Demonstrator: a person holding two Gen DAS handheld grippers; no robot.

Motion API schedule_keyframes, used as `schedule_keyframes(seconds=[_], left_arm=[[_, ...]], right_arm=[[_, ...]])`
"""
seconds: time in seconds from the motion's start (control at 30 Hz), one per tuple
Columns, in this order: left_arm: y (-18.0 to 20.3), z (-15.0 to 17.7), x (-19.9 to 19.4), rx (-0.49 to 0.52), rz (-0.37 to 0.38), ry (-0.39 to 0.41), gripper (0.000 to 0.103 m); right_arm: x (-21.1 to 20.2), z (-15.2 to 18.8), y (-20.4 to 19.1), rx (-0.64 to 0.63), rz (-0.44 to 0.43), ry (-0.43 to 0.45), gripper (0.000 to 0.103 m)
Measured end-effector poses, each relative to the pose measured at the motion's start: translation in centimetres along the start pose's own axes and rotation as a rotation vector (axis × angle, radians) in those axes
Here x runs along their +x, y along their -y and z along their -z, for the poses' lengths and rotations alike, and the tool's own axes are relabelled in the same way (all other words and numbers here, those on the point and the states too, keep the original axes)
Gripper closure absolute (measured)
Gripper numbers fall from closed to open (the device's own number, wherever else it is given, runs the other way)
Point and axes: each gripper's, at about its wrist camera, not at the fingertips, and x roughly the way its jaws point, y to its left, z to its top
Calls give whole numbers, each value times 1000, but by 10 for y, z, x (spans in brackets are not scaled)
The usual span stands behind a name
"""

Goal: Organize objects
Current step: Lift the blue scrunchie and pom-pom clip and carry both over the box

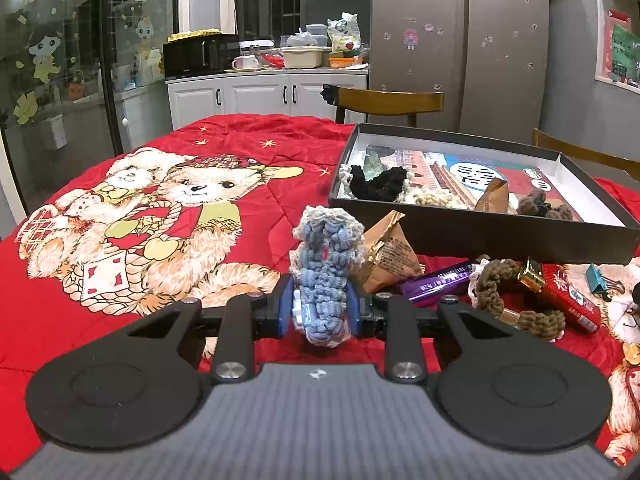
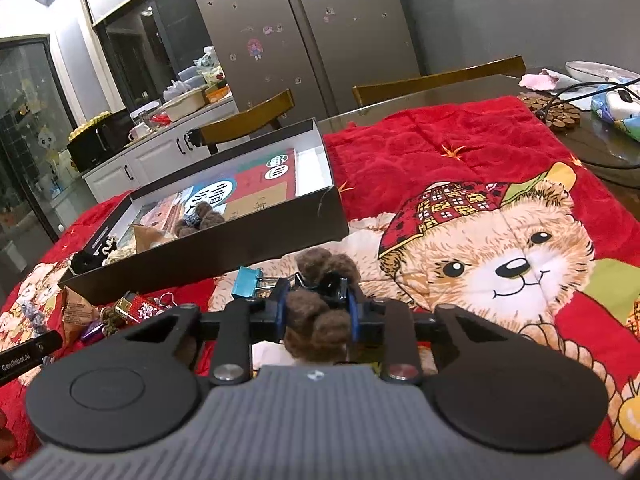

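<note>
My left gripper (image 1: 322, 308) is shut on a blue and white crocheted scrunchie (image 1: 326, 260), held upright above the red blanket. My right gripper (image 2: 318, 312) is shut on a brown fuzzy scrunchie (image 2: 316, 322). The black shallow box (image 1: 480, 232) lies at the right in the left wrist view and holds a black scrunchie (image 1: 378, 184), a cream one (image 1: 430, 198), a brown one (image 1: 540, 202) and a brown snack packet (image 1: 494, 196). The box also shows in the right wrist view (image 2: 240, 252), ahead and left of my right gripper.
Loose items lie in front of the box: a brown wrapped snack (image 1: 388, 254), a purple bar (image 1: 438, 282), an olive crocheted scrunchie (image 1: 508, 300), a red packet (image 1: 572, 300), a blue binder clip (image 2: 250, 282). Wooden chairs (image 1: 388, 102) stand behind the table.
</note>
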Motion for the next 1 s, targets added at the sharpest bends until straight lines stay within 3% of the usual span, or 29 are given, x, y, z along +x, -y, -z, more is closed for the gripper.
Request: schedule_keyframes(seconds=[0.33,0.73,1.0], left_arm=[[1,1,-2,5,-6,15,71],[3,0,-3,12,-8,19,71],[-2,-1,-6,1,-9,13,71]], right_arm=[[-4,0,3,15,-7,26,72],[-20,1,-6,-34,-59,124,72],[-12,-3,7,104,-128,25,72]])
